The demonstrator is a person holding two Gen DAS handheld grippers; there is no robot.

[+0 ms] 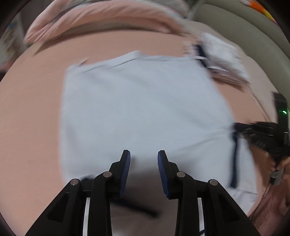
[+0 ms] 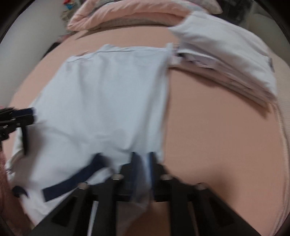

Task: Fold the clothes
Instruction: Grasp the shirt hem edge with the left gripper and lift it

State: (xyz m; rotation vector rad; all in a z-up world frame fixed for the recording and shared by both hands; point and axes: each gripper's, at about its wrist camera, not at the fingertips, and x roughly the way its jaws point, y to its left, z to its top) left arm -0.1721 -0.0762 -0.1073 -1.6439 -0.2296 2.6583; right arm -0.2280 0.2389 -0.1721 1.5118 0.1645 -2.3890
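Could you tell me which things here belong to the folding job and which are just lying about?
Job: blue garment, left gripper, right gripper, folded stack.
Lying about: pink blanket, bed sheet.

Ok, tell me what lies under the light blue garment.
The light blue garment lies spread on the pink bedsheet, which shows all around it. Whatever is directly beneath the cloth is covered and cannot be seen.

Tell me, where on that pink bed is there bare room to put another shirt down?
Bare pink sheet lies right of the light blue shirt, below the folded stack; more lies left of the shirt. It is crowded near the stack and the pink bedding.
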